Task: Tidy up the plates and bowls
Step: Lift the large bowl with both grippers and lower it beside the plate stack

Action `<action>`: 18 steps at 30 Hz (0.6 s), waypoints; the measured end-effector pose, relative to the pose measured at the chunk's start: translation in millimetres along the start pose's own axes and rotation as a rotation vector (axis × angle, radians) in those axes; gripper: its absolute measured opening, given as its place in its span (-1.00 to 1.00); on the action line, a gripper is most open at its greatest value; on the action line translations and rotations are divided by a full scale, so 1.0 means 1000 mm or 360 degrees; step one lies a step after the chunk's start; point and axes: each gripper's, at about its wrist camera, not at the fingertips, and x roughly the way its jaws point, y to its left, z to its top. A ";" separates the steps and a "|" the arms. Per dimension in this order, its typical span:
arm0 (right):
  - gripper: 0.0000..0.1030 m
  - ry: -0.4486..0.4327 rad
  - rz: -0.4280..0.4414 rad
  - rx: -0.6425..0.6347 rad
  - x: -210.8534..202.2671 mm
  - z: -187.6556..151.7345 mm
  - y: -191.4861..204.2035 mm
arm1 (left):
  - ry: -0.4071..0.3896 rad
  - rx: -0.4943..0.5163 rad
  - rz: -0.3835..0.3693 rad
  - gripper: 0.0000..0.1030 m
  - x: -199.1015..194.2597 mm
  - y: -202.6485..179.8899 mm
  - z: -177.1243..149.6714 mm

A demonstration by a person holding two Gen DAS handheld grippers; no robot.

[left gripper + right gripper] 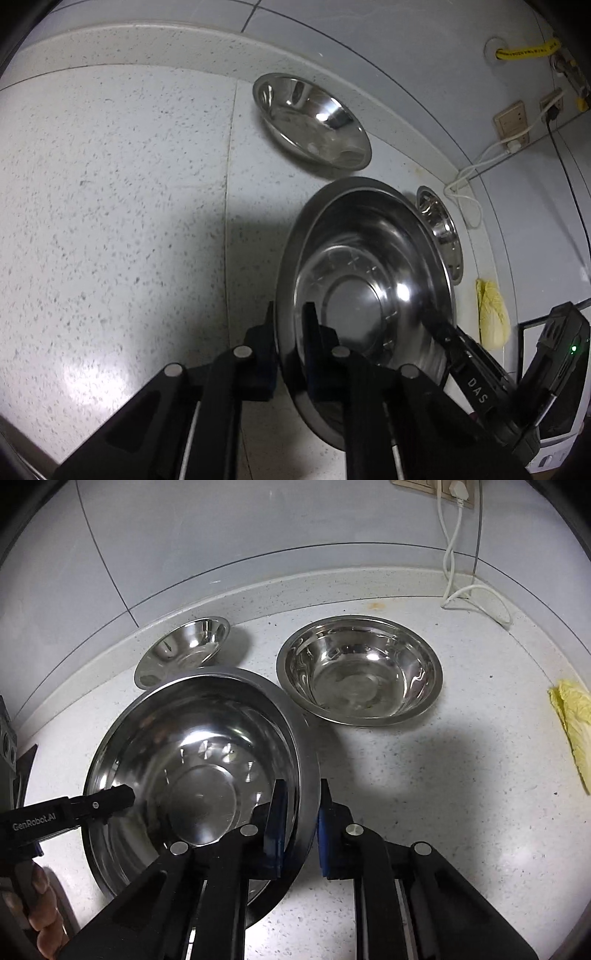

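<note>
A large steel bowl (354, 295) (195, 771) sits on the speckled white counter (110, 221) (443, 812). My left gripper (290, 317) is shut on its left rim, one finger inside and one outside. My right gripper (301, 812) is shut on the opposite rim, its blue pads pressed to either side of the metal. Each gripper shows in the other's view: the right gripper (448, 339) at the bowl's far edge, the left gripper (122, 799) reaching in from the left. A medium steel bowl (360, 672) (439, 232) and a small steel bowl (184, 650) (314, 122) stand behind.
A cabbage leaf (572, 723) (491, 314) lies at the counter's right. A white cable (454, 572) trails from wall sockets (511, 122) onto the counter. The tiled wall rises just behind the bowls. A hand (40, 904) holds the left gripper. A white appliance (557, 439) stands far right.
</note>
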 end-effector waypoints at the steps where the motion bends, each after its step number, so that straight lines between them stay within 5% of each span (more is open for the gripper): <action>1: -0.75 -0.0004 -0.0010 -0.0012 -0.001 0.000 0.001 | -0.0013 0.0005 0.0004 -0.81 -0.004 -0.002 -0.002; 10: -0.74 -0.0052 -0.0020 -0.0134 -0.056 -0.017 0.019 | -0.0104 0.0019 -0.0034 -0.80 -0.068 -0.009 -0.041; 18: -0.73 -0.0028 -0.0008 -0.0196 -0.109 -0.060 0.026 | -0.0111 0.0063 -0.0024 -0.80 -0.111 -0.012 -0.107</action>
